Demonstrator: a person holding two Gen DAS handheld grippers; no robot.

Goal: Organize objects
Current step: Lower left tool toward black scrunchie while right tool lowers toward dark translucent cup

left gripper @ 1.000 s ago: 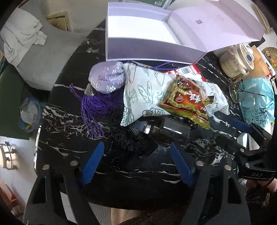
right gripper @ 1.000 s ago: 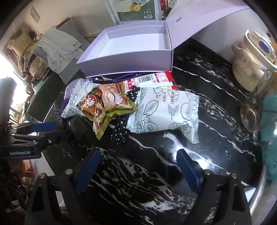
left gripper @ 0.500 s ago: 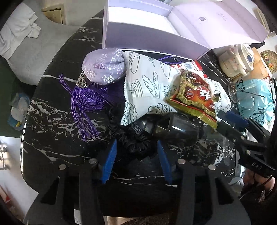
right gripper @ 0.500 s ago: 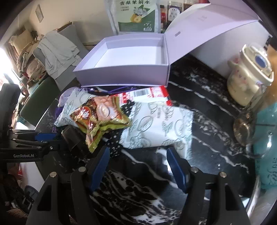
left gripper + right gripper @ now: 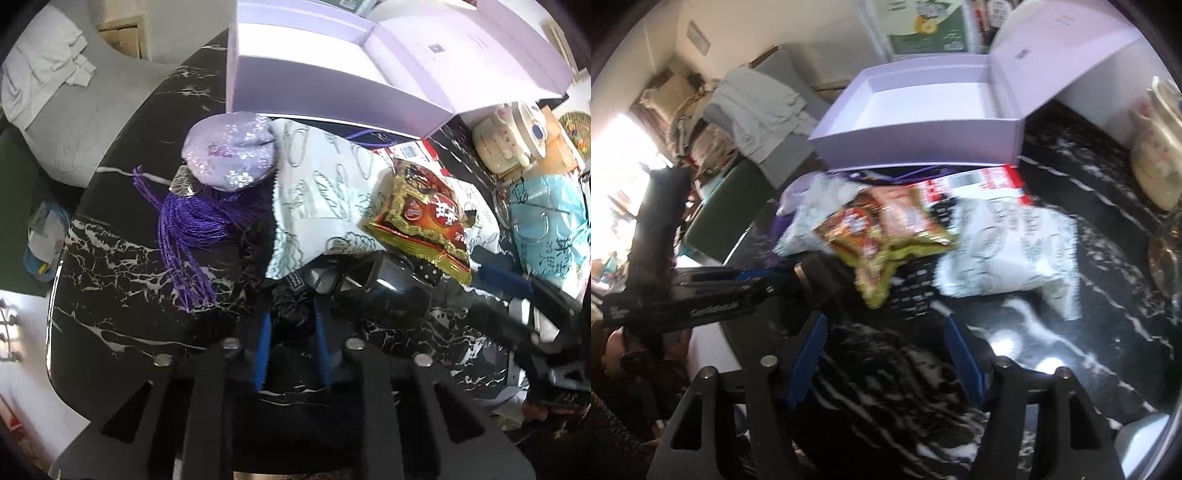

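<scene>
Clutter fills the middle of the black marbled desk (image 5: 122, 258), with an open lilac box (image 5: 332, 74) standing empty behind it at the top of both views. In the left wrist view, low centre, the left hand-held gripper (image 5: 291, 325) has its blue pads closing tight on a black ruffled fabric piece (image 5: 291, 306), which is pinched between them at the near edge of the pile. Just beside that lies a glossy black case (image 5: 384, 291), partly under a white patterned snack bag (image 5: 317, 199). A red and gold snack packet (image 5: 428, 218) lies on top of the bag, right of centre. A lavender brocade pouch (image 5: 229, 151) with a purple tassel (image 5: 188, 229) sits at the upper left of the pile, touching the bag.

In the right wrist view, which is blurred, the right hand-held gripper (image 5: 886, 354) is about half open and closing; nothing seems to be between its pads, only bare desk.
</scene>
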